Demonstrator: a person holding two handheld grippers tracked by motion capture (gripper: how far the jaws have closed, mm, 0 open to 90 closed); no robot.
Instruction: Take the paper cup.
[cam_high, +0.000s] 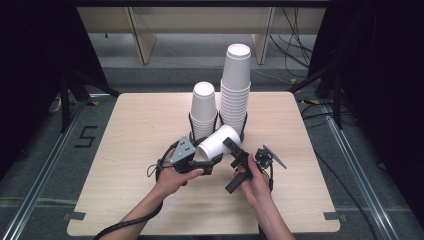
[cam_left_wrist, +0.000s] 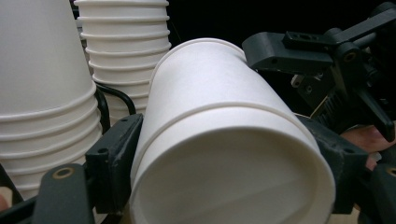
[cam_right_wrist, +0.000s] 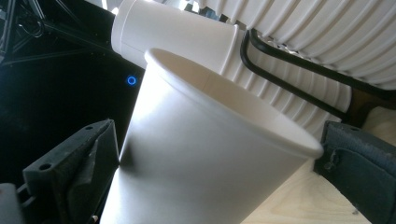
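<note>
Both grippers close on one paper cup (cam_high: 218, 142) lying sideways above the table (cam_high: 130, 150), just before the cup stacks (cam_high: 235, 95). The left gripper (cam_high: 207, 162) clamps its base end, the right gripper (cam_high: 234, 150) its rim. Squeezing harder or pulling unevenly could crush the thin wall, I'd guess.

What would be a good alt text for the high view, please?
Two hand-held grippers, the left gripper and right gripper, hold a white paper cup on its side above a wooden table. Behind it stand a short cup stack and a tall cup stack.
</note>
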